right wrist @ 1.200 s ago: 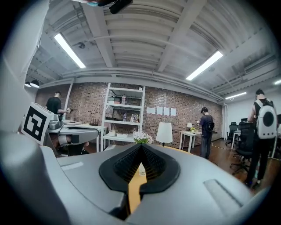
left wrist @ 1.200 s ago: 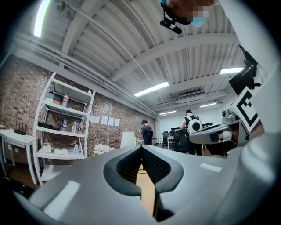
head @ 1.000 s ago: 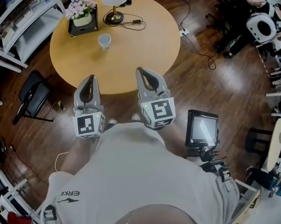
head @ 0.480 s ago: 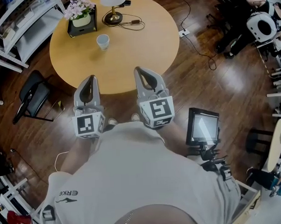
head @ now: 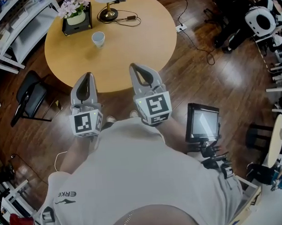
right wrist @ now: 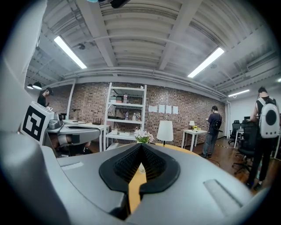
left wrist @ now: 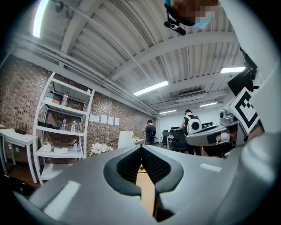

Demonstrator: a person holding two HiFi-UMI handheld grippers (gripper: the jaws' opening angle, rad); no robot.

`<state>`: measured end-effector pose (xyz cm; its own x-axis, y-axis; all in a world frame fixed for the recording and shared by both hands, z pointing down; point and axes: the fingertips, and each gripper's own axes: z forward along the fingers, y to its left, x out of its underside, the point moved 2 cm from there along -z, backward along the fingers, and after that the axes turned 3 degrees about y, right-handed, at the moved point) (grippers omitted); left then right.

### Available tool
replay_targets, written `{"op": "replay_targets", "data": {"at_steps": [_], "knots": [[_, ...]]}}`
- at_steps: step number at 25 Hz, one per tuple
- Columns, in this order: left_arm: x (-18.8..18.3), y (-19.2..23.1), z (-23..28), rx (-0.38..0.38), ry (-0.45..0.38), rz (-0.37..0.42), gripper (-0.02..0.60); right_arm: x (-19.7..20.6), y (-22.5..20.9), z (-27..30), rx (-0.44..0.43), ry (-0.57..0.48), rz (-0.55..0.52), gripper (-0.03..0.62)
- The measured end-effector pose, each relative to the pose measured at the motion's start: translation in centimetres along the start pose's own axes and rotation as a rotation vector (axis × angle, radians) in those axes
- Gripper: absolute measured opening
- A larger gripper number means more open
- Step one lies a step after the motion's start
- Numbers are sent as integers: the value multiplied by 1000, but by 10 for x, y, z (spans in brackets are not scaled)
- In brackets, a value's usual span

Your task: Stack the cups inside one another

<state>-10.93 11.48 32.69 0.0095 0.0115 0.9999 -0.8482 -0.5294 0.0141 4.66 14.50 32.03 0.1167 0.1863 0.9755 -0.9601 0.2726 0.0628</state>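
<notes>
One white cup stands on the round wooden table, on its far left part. Both grippers are held side by side at the table's near edge, well short of the cup. The left gripper is shut and holds nothing; in its own view the jaws meet with only tabletop beyond. My right gripper is also shut and empty, its tips closed and pointing across the table. I see no other cup.
A black box of flowers and a lamp with its cable stand at the table's far side. A black chair is at the left, white shelving behind it, a monitor on a stand at the right. People stand far off.
The head view has shifted a little, so the table and cup now sit further left in it. Both grippers stay shut and in about the same place.
</notes>
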Motion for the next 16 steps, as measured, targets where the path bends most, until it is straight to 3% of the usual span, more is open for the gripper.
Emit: {"op": "replay_targets", "data": {"at_steps": [16], "knots": [[-2, -5, 13, 27, 11, 5, 2, -8, 3, 16, -30, -3, -6, 12]]}}
